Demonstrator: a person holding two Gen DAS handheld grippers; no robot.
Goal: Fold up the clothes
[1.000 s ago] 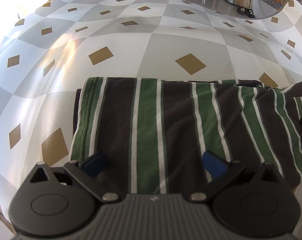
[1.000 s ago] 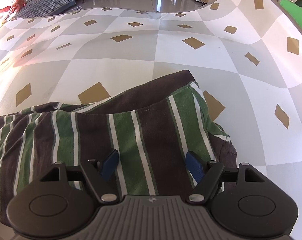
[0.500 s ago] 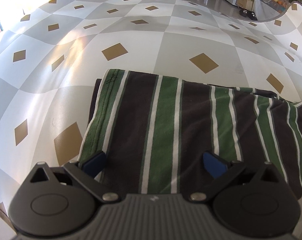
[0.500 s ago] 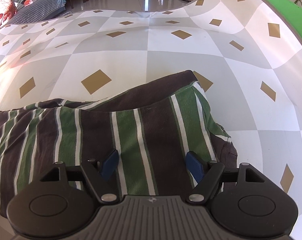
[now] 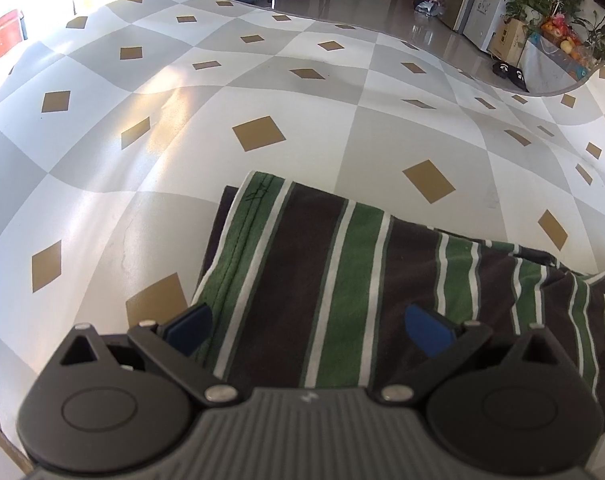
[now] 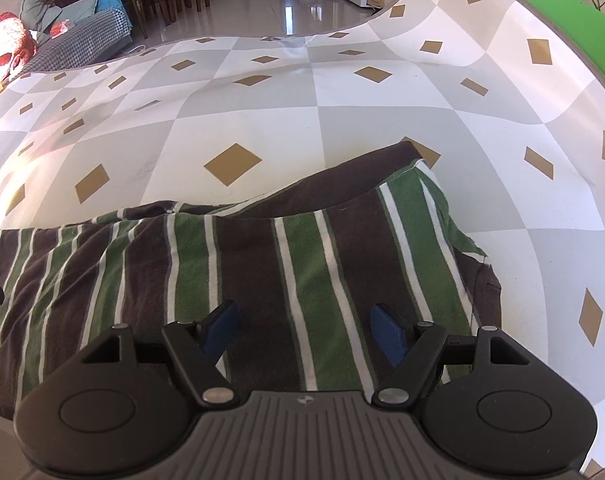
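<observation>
left wrist view: the left gripper (image 5: pixel 308 324) stands wide open and empty over the striped garment (image 5: pixel 342 280) on the checked tablecloth (image 5: pixel 262 80). its long axis runs sideways toward the equally open, empty right gripper (image 6: pixel 304 326).

I see the green, brown & white striped cloth garment (image 5: pixel 342 280) (image 6: pixel 262 272), soft matt knit; checked grey-white table cover w/ gold diamonds (image 5: pixel 262 80) (image 6: pixel 302 120), smooth, slight sheen.
</observation>
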